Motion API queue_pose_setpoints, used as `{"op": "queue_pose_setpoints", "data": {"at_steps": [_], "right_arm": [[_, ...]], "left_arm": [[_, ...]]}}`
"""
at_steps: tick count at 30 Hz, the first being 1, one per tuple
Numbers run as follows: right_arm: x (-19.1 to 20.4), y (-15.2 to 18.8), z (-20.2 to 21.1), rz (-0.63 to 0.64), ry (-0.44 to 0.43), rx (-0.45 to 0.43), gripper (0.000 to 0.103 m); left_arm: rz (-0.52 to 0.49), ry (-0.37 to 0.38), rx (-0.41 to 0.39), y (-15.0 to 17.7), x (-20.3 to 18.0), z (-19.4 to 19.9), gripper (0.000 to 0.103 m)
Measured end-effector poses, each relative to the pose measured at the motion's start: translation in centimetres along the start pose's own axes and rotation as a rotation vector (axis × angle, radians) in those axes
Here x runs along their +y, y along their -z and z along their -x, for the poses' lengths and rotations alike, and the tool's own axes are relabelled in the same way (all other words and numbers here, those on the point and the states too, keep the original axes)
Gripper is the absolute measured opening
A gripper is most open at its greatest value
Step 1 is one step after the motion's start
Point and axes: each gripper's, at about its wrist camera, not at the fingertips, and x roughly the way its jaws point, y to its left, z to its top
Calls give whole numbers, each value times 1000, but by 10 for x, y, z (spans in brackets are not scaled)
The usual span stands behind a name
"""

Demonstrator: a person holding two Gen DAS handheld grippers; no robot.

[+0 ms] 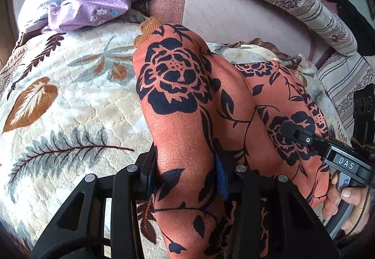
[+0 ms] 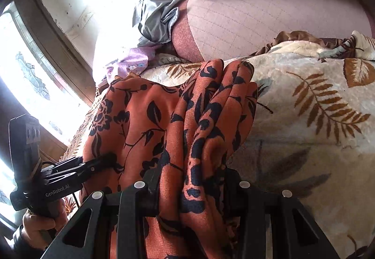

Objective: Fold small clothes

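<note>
— On the leaf-patterned blanket (image 1: 58, 104) lies the orange garment (image 1: 182, 99), and both grippers have hold of it. Why two grips?

— My guess is that they want it stretched between them so it can be laid flat or doubled over. The left gripper (image 1: 187, 179) has its jaws closed on one bunched end of the cloth; the right gripper (image 2: 189, 191) is clamped on another gathered section.

— So it's off the bed?

— Partly. The near ends rise into the jaws, and the far parts seem to rest on the blanket, though I can't tell exactly where they touch.

— And how does it look?

— Thin, soft, slightly shiny; orange with dark navy roses and leaves, and a ribbed cuff (image 1: 148, 26) at the far end. It's rumpled in deep folds and not yet folded neatly.
</note>
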Motion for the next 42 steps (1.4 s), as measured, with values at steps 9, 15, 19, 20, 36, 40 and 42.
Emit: {"op": "queue_pose_setpoints", "data": {"at_steps": [9, 15, 19, 20, 36, 40, 42], "right_arm": [[-25, 12, -36, -28, 16, 40, 38], [-21, 10, -34, 5, 71, 45, 51], [-17, 13, -15, 32, 97, 39, 51], [-17, 15, -8, 39, 101, 33, 51], [25, 55, 24, 190, 96, 78, 51], [10, 65, 2, 192, 159, 150, 50], [5, 67, 0, 182, 148, 148, 50]], "left_arm": [[19, -5, -2, 15, 13, -29, 44], [29, -49, 5, 14, 11, -15, 47], [-43, -138, -70, 23, -1, 15, 47], [-62, -145, -83, 26, -5, 23, 47], [-117, -184, -16, 66, -13, 13, 47], [-57, -140, -26, 71, -3, 8, 50], [-50, -128, -34, 69, -2, 13, 50]]}}
